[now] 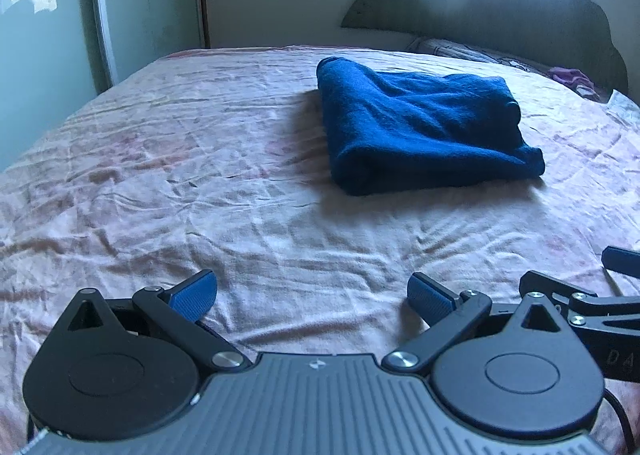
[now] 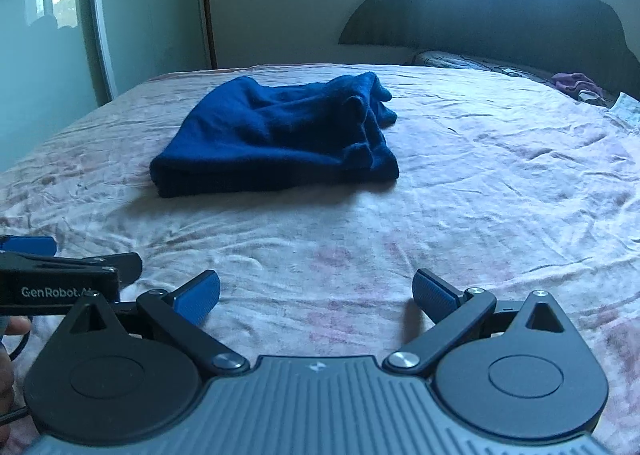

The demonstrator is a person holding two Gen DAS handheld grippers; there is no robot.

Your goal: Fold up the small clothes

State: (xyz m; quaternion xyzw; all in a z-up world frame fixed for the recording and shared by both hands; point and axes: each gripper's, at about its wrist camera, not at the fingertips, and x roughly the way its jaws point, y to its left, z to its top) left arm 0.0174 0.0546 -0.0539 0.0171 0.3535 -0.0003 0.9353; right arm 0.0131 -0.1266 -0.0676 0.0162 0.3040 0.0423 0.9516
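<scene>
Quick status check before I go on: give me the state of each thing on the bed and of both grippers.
blue garment: folded into a thick bundle, lying on the bedsheet, touched by neither gripper.
left gripper: open, empty, low over the sheet, short of the garment.
right gripper: open, empty, beside the left one.
bedsheet: spread out, wrinkled.
purple cloth: crumpled by the headboard.

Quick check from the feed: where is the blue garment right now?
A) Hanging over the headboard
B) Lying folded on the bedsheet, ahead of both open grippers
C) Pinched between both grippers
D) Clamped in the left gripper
B: the blue garment lies in a folded bundle on the bedsheet, well ahead of the left gripper and the right gripper, whose jaws stand wide apart and hold nothing.
</scene>
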